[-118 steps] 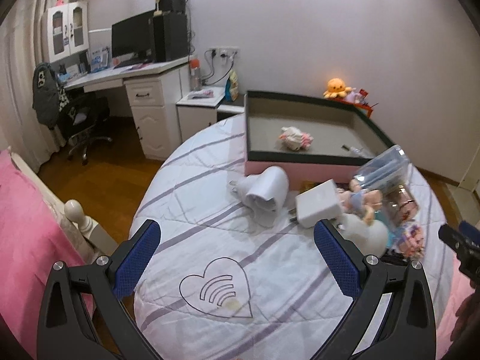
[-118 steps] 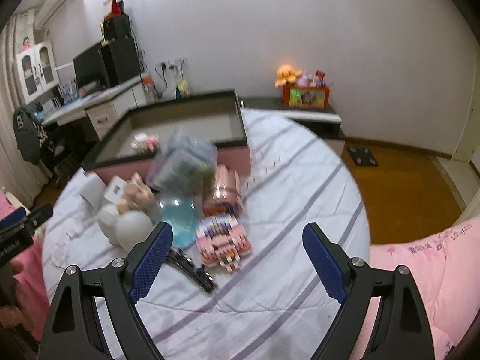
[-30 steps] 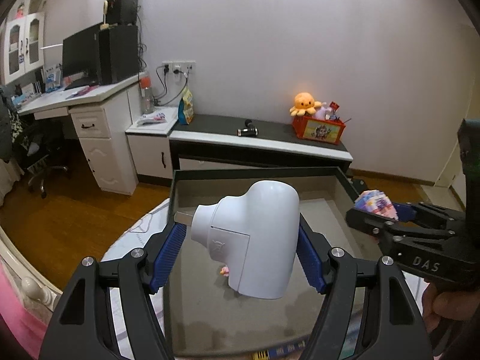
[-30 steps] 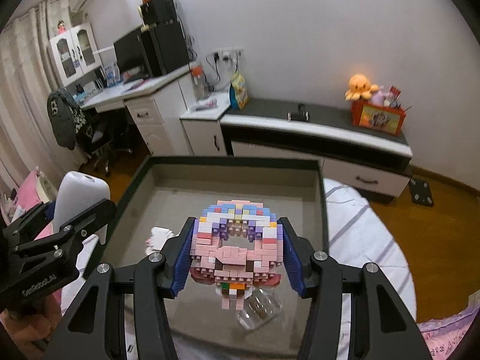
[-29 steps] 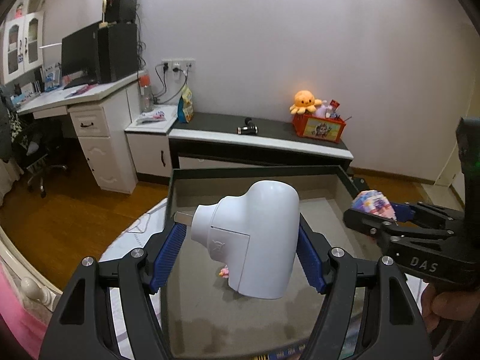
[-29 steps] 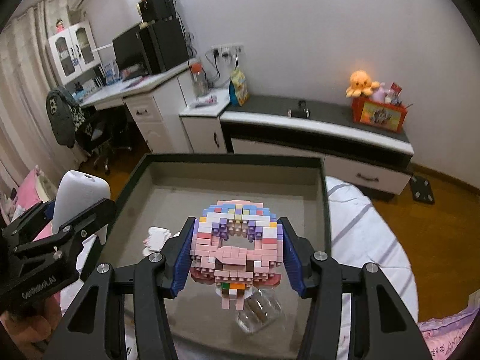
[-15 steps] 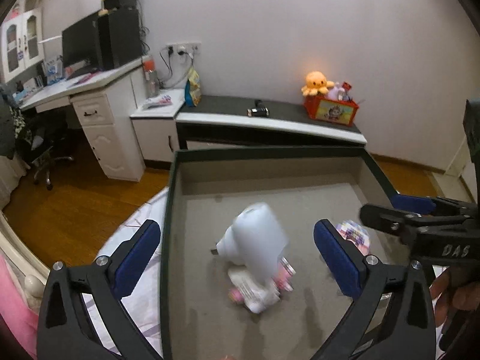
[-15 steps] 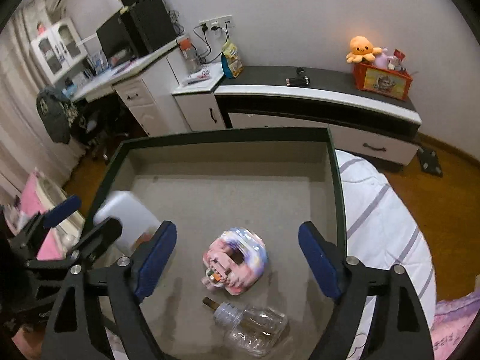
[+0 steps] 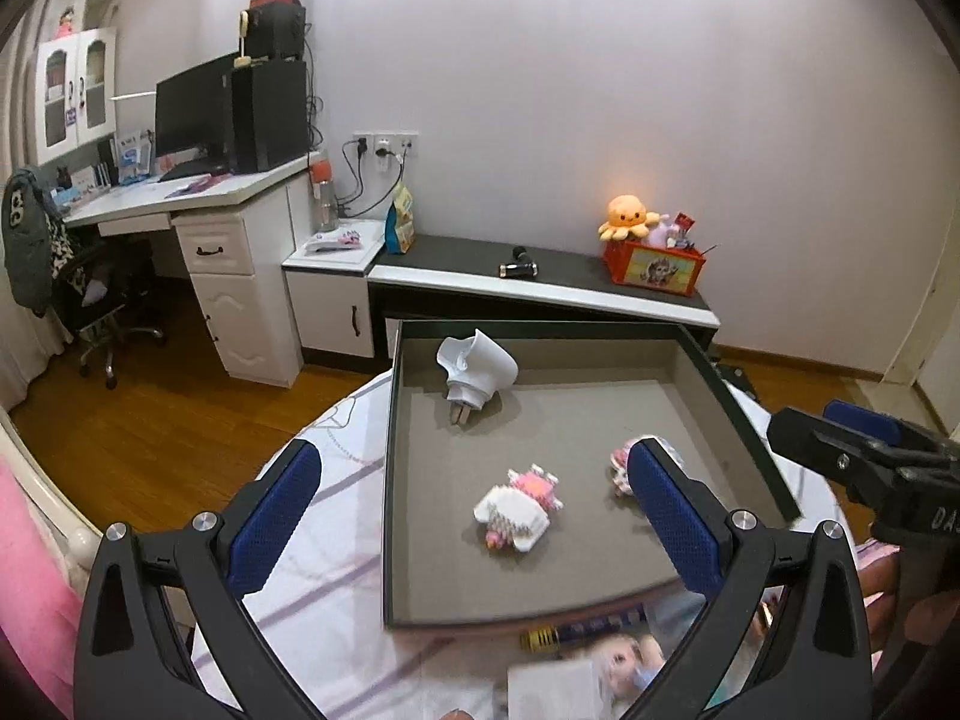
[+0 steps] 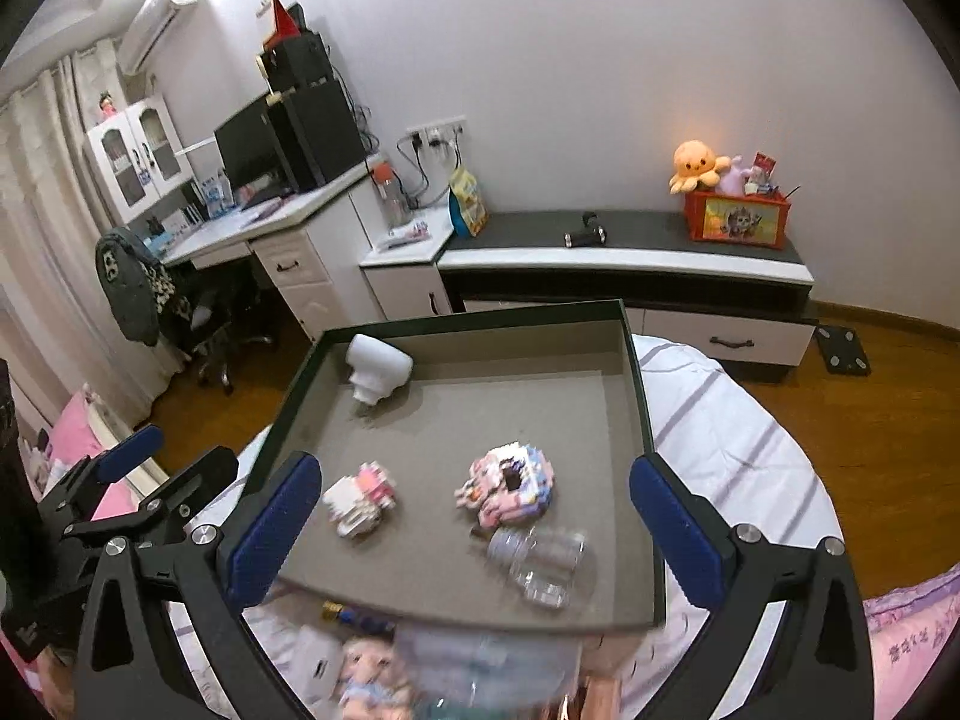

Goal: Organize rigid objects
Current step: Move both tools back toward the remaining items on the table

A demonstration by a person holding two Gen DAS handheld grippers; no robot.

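Left wrist: left hand-held gripper point(image 9: 474, 507) angled down over tray point(image 9: 393, 480), spread wide, empty; right hand-held gripper point(image 10: 474, 507) likewise

Matt box, glossy plastic, soft cloth

The box point(image 10: 642, 420) has a matt grey floor like card, with dark, smooth-looking walls. In it lie a smooth white plastic charger point(image 9: 477, 369), two toys of studded plastic bricks, the white-and-pink one point(image 10: 360, 501) and the pink ring point(image 10: 510, 489), and a clear, glossy plastic bottle point(image 10: 540, 561) (blurred here). The bed cover point(image 10: 738, 438) is striped white cloth; the floor point(image 9: 138, 420) is polished wood. Both grippers are matt black plastic with shiny metal screws, and their blue pads point(image 9: 273, 519) look finely textured, like rubber.
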